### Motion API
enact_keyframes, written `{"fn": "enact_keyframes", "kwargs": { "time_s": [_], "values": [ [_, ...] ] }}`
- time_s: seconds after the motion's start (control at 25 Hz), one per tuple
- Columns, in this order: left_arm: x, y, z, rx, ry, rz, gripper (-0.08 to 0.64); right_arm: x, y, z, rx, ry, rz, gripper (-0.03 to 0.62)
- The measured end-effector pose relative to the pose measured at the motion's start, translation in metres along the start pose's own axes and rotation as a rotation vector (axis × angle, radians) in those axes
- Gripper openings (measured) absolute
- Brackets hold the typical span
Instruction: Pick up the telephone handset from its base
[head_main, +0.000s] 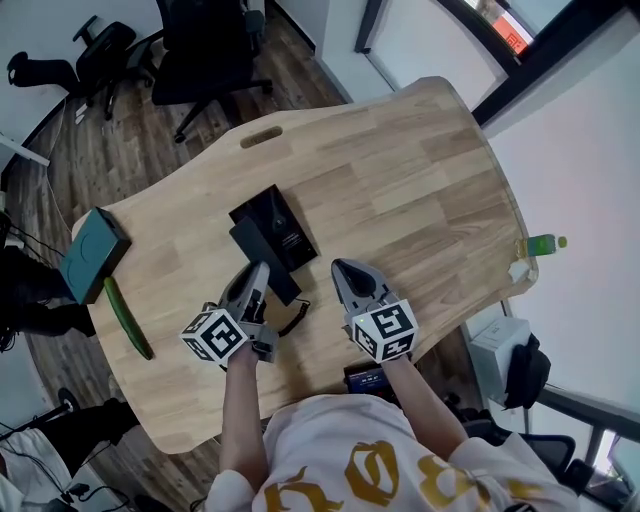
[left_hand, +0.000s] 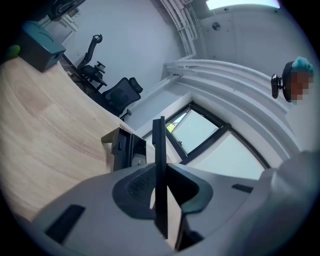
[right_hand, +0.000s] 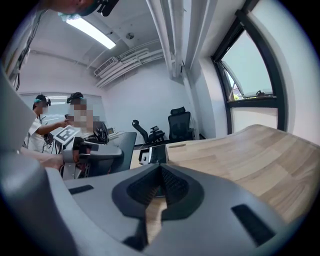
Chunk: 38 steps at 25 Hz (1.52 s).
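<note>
The black telephone base (head_main: 278, 218) lies in the middle of the wooden table (head_main: 420, 170). My left gripper (head_main: 257, 274) is shut on the black handset (head_main: 260, 252), which stretches along the base's near-left side. In the left gripper view the handset (left_hand: 159, 150) stands edge-on between the jaws, with the base (left_hand: 124, 149) beyond it to the left. A coiled cord (head_main: 296, 318) hangs down near the table's front edge. To the right of the phone my right gripper (head_main: 348, 272) is shut and holds nothing; its view shows the base (right_hand: 152, 154) ahead.
A teal box (head_main: 94, 252) and a long green object (head_main: 128, 318) sit at the table's left end. A green bottle (head_main: 545, 243) stands off the right edge. Office chairs (head_main: 205, 50) stand beyond the far end. People (right_hand: 75, 125) are off to the left in the right gripper view.
</note>
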<state>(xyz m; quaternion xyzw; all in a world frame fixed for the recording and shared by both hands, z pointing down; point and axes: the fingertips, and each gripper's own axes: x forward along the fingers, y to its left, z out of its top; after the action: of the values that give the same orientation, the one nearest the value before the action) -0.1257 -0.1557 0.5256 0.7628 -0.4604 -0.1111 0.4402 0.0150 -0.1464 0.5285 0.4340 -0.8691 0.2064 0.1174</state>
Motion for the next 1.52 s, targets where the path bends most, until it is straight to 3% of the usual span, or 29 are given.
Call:
{"fn": "enact_keyframes", "kwargs": {
  "time_s": [0.36,0.68,1.52],
  "values": [
    [-0.027,-0.023,-0.003,-0.037,-0.042,-0.061,0.072,-0.021,0.017,0.008,-0.083,-0.029,0.008,0.005],
    [-0.047,-0.047,-0.01,-0.052,-0.028,-0.126,0.072,-0.034,0.023,0.016,-0.087,-0.054,0.007,0.005],
    [-0.096,-0.087,-0.022,-0.028,-0.014,-0.24,0.072,-0.068,0.053,0.041,-0.145,-0.144,0.004,0.005]
  ]
}}
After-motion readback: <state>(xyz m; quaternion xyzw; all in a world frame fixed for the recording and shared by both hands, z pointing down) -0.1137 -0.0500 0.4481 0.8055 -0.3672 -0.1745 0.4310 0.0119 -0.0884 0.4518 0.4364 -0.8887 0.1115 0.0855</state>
